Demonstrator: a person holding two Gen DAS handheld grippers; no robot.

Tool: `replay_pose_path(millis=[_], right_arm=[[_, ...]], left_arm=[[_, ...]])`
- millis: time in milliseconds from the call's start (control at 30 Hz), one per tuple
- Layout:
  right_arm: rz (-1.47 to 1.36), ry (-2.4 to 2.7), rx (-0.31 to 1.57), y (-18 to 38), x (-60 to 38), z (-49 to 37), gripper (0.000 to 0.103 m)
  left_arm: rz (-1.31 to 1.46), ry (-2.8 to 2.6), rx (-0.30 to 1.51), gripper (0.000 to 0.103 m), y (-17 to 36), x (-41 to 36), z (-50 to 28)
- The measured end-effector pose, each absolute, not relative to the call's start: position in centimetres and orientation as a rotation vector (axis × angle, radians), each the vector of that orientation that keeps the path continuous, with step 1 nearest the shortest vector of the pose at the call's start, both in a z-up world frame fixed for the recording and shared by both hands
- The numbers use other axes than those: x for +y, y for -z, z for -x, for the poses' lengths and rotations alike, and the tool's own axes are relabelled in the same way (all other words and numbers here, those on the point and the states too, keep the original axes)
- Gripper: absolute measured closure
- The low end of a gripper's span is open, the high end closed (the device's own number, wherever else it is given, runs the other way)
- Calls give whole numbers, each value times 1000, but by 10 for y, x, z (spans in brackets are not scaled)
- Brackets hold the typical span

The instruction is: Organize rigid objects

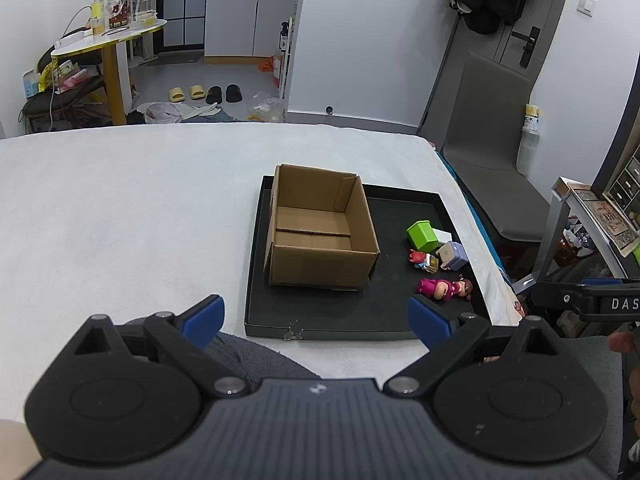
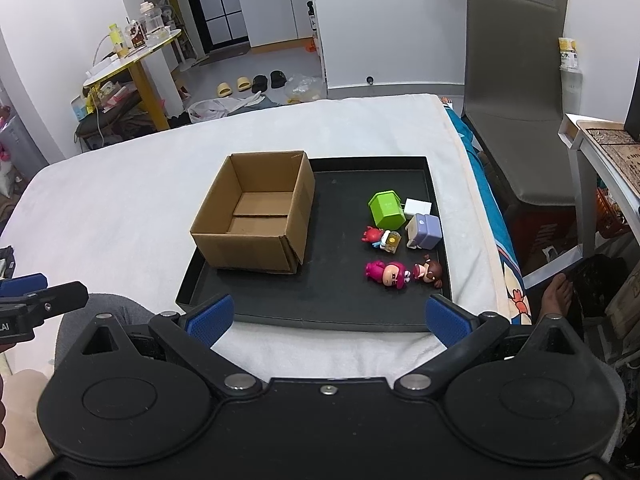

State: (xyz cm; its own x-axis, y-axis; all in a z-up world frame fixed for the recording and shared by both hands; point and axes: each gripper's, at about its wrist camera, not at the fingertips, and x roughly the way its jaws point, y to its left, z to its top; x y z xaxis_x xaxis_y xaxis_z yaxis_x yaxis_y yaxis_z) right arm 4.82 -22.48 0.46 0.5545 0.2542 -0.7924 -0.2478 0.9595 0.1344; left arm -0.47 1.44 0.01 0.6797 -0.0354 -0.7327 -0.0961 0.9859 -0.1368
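Note:
An empty open cardboard box [image 1: 320, 228] [image 2: 256, 220] stands on the left part of a black tray [image 1: 360, 312] [image 2: 340, 308]. To its right on the tray lie a green cube [image 1: 422, 235] [image 2: 385, 210], a white block [image 2: 418, 208], a lavender box [image 1: 452, 255] [image 2: 424, 231], a small red figure [image 2: 380, 238] and two pink and brown dolls [image 1: 444, 288] [image 2: 402, 274]. My left gripper [image 1: 316, 320] is open, nothing between its blue pads, held short of the tray's near edge. My right gripper [image 2: 330, 316] is open too, above the tray's front rim.
The tray rests on a white-covered bed [image 1: 120, 208]. A grey chair [image 2: 516, 100] stands beyond the bed's right edge, a shelf unit [image 2: 604, 148] further right. A yellow-legged side table [image 1: 108, 40] and slippers [image 1: 204, 94] are on the floor behind. A bare foot [image 2: 554, 294] shows at right.

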Motion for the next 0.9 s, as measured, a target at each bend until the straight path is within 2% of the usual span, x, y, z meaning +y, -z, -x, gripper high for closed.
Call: replay_pose_path(millis=[400, 900], right_arm=[[-2, -295, 955, 2, -222, -52, 0], [-91, -236, 1010, 43, -242, -83, 0]], left_arm=[[165, -32, 847, 6, 7, 18, 0], [210, -50, 900, 6, 38, 26, -35]])
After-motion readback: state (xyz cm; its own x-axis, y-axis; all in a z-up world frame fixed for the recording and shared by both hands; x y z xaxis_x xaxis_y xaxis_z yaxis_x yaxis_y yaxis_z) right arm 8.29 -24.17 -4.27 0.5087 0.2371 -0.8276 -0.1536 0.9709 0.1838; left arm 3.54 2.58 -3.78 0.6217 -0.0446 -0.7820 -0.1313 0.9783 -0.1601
